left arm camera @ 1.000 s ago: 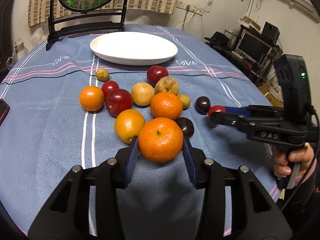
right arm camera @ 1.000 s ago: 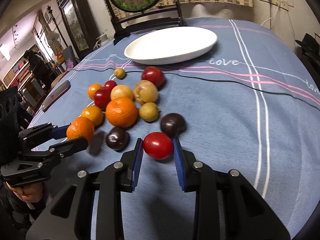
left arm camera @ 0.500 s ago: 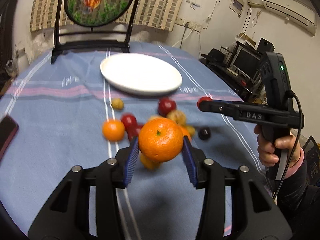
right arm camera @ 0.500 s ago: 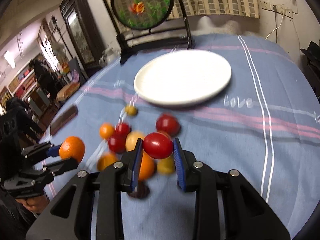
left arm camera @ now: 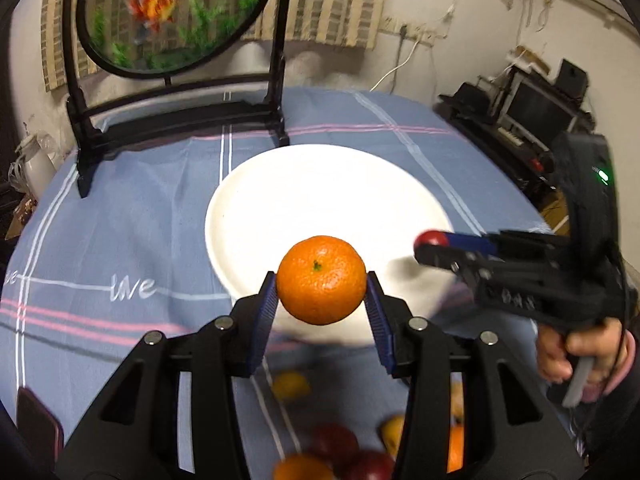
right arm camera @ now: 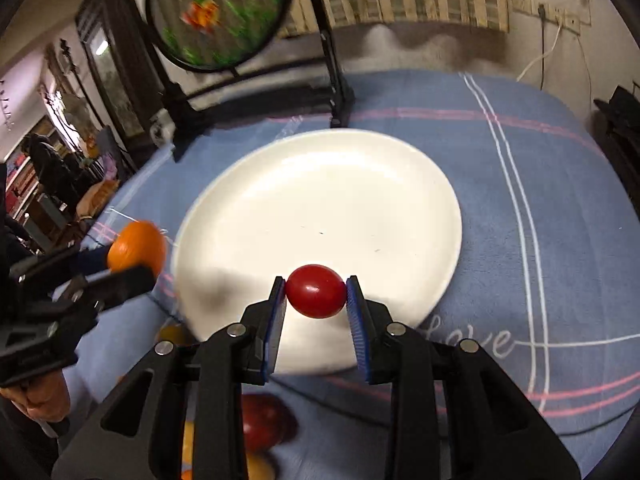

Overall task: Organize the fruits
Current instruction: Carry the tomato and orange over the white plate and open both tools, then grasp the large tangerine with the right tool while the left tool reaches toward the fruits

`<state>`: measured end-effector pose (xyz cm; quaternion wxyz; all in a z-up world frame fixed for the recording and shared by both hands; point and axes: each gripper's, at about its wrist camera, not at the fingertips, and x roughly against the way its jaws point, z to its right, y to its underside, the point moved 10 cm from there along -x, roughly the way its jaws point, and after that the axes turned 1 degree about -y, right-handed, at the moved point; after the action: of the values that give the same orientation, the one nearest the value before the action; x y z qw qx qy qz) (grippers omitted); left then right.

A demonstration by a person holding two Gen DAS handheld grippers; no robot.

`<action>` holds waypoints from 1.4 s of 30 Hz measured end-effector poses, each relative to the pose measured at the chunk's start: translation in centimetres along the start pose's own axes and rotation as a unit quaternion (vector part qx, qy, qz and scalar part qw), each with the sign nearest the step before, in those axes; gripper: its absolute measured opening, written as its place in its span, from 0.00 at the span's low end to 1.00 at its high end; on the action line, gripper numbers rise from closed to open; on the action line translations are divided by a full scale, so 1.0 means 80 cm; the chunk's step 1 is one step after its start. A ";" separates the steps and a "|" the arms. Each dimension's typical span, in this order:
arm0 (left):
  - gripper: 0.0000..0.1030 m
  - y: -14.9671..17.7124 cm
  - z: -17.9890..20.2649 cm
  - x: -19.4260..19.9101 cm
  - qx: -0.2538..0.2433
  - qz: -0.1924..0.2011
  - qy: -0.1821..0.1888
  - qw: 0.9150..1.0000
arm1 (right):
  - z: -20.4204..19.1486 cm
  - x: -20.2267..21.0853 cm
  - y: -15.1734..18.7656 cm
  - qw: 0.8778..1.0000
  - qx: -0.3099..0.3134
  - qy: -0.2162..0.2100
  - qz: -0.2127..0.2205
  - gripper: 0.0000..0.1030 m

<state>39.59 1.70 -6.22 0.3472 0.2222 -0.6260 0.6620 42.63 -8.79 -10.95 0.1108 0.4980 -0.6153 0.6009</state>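
Fruit was held in both grippers above a white plate (left arm camera: 320,200) at the centre of each frame. The left gripper (left arm camera: 321,296) was closed on a mandarin (left arm camera: 321,280), its blue pads pressed against the fruit's sides, low in the middle of the left wrist view. The right gripper (right arm camera: 316,298) was closed narrowly on a small red fruit (right arm camera: 316,291), just over the plate's near edge in the right wrist view. Neither fruit touched the plate, which appeared bare. More loose fruit (left arm camera: 332,452) lay blurred on the blue tablecloth (left arm camera: 140,220) along the bottom of both frames. A round fish painting on a black stand (left arm camera: 172,16) stood in the upper left, beyond the plate. Judging from this, the risks were that a round fruit released from a height could roll across the shallow plate and off its rim, and that the two grippers, close together over the same plate, could knock each other. The word "love" (right arm camera: 468,336) was stitched in white on the cloth, lower right of the right wrist view; letters on the right gripper's body were too blurred to read.
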 end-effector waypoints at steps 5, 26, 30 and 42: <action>0.43 -0.001 -0.006 -0.059 -0.006 -0.046 -0.017 0.999 | 0.011 -0.037 0.004 0.999 0.019 0.024 -0.035 0.31; 0.98 0.056 -0.022 0.088 0.064 0.074 -0.021 0.995 | -0.016 0.082 0.047 0.997 -0.013 -0.033 0.064 0.60; 0.98 0.092 -0.038 0.107 0.100 0.090 -0.026 0.991 | -0.024 0.094 0.073 0.995 -0.034 -0.059 0.068 0.60; 0.98 0.144 -0.053 0.121 0.121 0.067 0.013 0.990 | -0.035 0.099 0.134 1.000 0.009 -0.028 0.006 0.60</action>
<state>25.31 7.87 -7.43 0.2808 0.2112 -0.5504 0.7574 29.52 -12.58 -11.17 0.0853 0.5117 -0.6161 0.5927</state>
